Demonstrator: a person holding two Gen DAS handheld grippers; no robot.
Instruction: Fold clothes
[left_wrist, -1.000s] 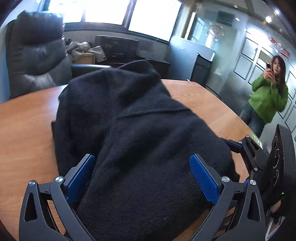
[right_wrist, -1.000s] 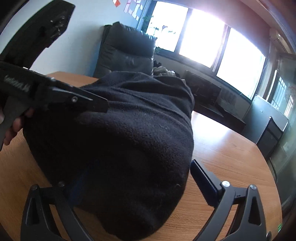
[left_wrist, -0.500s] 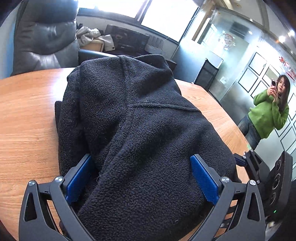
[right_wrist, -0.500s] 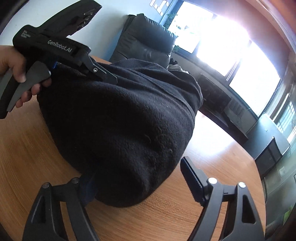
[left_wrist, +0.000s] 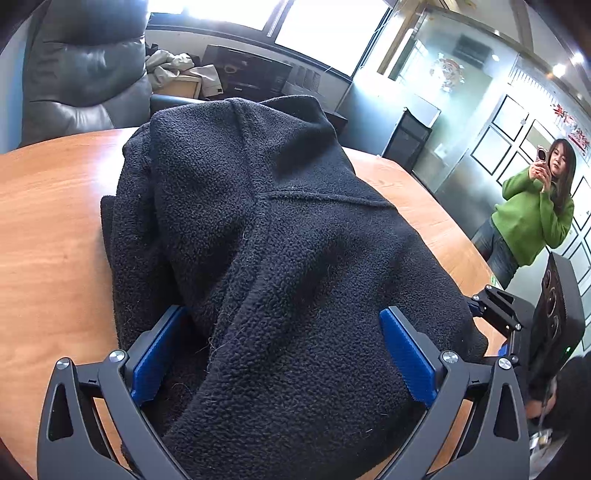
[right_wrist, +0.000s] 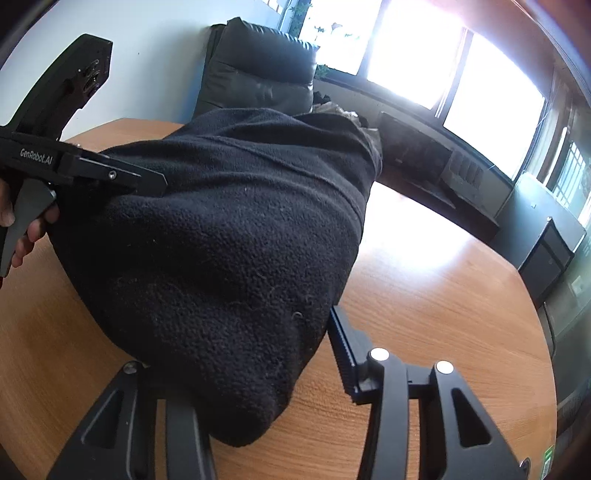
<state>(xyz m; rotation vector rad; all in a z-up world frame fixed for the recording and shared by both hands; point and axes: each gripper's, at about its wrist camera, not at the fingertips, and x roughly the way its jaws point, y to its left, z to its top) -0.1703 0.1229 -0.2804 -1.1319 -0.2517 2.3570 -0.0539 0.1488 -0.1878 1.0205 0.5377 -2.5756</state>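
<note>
black fleece bundle between both my grippers

the black fleece garment (left_wrist: 280, 251) lies heaped on the wooden table (left_wrist: 48, 229), nubby and pilled, with a seam across its upper fold and rounded, bulging sides.

my left gripper (left_wrist: 284, 354) comes in low from the near edge, blue ribbed pads (left_wrist: 155, 354) spread wide with the fleece mounded between them, not pinched. from the right wrist view my left hand (right_wrist: 22, 229) wraps its trigger handle.

my right gripper (right_wrist: 236, 354) sits at the bundle's right end, its fingers apart; the left finger is buried under fleece, the right pad (right_wrist: 343, 354) just beside the cloth.

bare tabletop runs off to the right. a grey leather chair (left_wrist: 85, 70) stands behind the table, and a woman in a green sweater (left_wrist: 532, 218) stands well apart at right.
</note>
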